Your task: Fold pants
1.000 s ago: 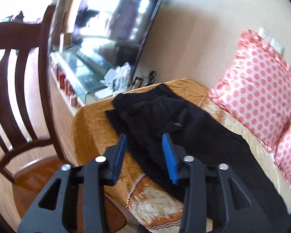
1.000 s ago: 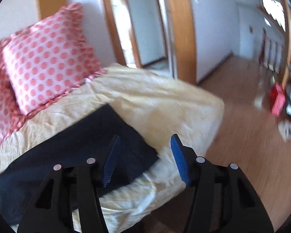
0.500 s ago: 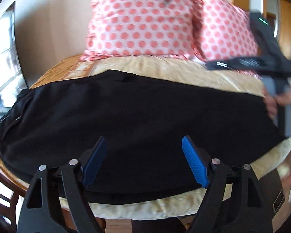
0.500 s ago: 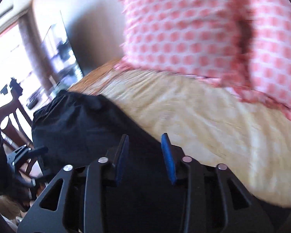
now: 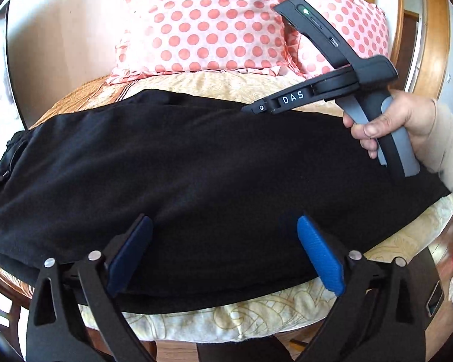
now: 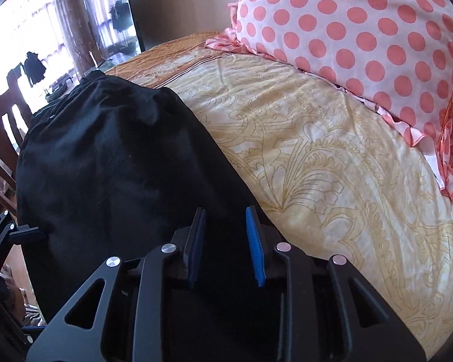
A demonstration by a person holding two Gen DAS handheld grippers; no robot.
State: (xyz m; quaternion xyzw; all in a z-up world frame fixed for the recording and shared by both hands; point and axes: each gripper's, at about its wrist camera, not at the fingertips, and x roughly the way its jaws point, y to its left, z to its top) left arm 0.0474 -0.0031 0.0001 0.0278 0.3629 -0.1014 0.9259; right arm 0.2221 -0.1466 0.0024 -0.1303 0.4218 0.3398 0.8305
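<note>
Pants (image 5: 214, 163) lie beneath left gripper's (image 5: 223, 250) wide-spread, just-opened jaws.

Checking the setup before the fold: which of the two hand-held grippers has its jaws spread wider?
The left hand-held gripper: its blue pads stand far apart over the black pants. The right hand-held gripper shows only a narrow gap.

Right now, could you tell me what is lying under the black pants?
The black pants lie on a cream patterned bedspread, which shows along their edges. Whatever sits directly beneath the cloth is covered and cannot be seen.
</note>
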